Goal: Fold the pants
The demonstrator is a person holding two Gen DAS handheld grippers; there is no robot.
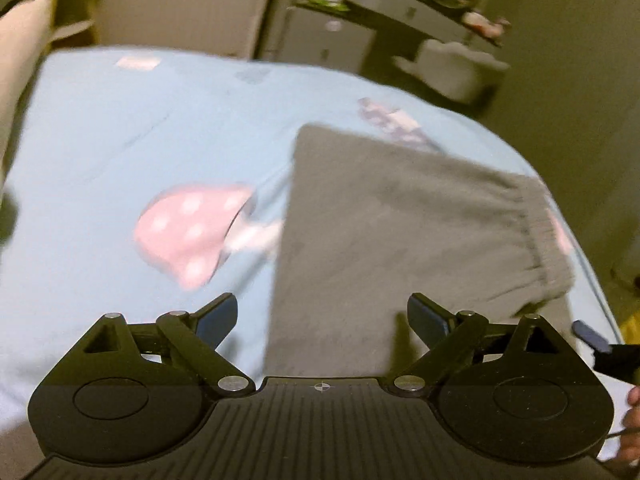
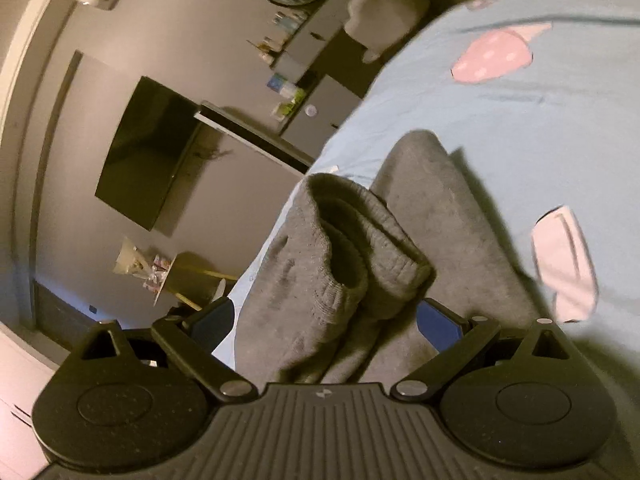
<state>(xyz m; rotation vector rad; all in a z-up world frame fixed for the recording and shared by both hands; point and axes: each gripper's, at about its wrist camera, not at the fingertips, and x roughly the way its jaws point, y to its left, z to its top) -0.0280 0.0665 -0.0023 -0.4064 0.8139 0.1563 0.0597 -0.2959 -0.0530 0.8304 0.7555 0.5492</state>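
The grey sweatpants (image 1: 400, 232) lie folded on a light blue bedsheet (image 1: 120, 140), with the elastic waistband toward the right edge. My left gripper (image 1: 322, 318) is open and empty, just above the near edge of the pants. In the right wrist view the pants (image 2: 340, 256) show a gathered elastic opening that stands up between my fingers. My right gripper (image 2: 324, 320) is open with its fingers on either side of this bunched fabric. A fingertip of the right gripper also shows at the right edge of the left wrist view (image 1: 592, 336).
The sheet has pink polka-dot mushroom prints (image 1: 192, 232). The bed edge drops off at the right (image 1: 600, 288). A dark shelf with small items (image 1: 400, 4) and a white stool (image 1: 456, 68) stand beyond the bed. A wall TV (image 2: 148, 152) hangs opposite.
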